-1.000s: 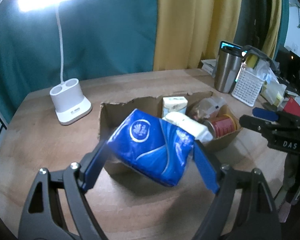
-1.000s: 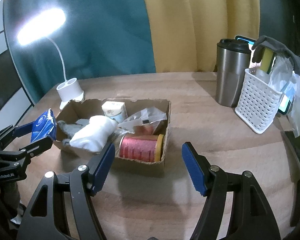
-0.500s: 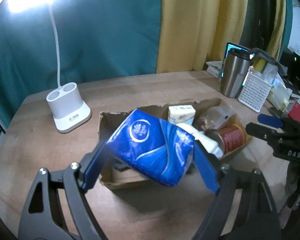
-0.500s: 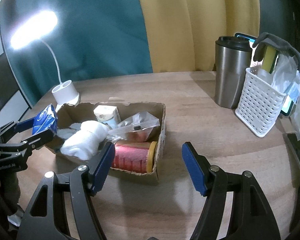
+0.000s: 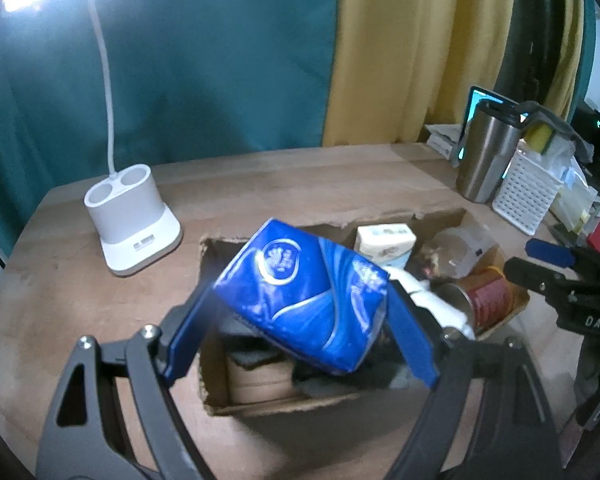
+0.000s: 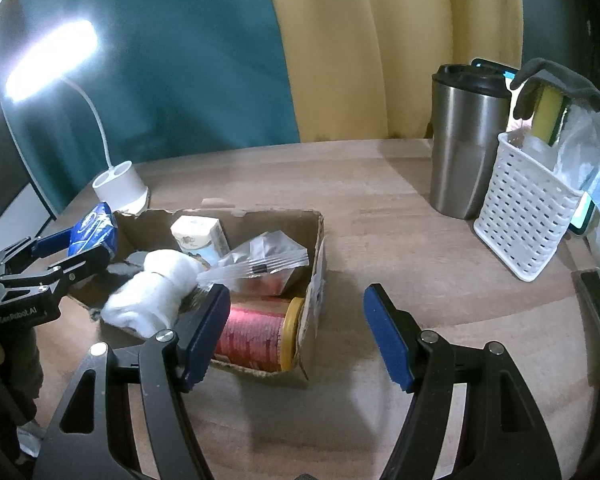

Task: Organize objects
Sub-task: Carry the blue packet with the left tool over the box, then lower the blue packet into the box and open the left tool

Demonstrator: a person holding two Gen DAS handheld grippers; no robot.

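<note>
Midway through stowing: left claw (image 5: 300, 320) clamped on a glossy blue plastic tissue pack (image 5: 304, 292), held above the left end of the torn brown cardboard box (image 6: 318, 240) near the wooden table's (image 6: 380, 200) front edge. Long axis tilted, running claw pad to pad, logo face up. Next, probably: lower into the bare left corner, then release. Right claw (image 6: 296, 332) parted wide, empty, beside the box.

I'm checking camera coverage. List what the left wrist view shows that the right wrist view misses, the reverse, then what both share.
Left wrist only: the front face of the blue tissue pack, clamped in the left gripper, and the bare box floor beneath it.

Right wrist only: the right gripper with jaws open on nothing, and the whole white towel roll.

Both: cardboard box, red can, small tissue packet, desk lamp base, steel tumbler, white basket.
</note>
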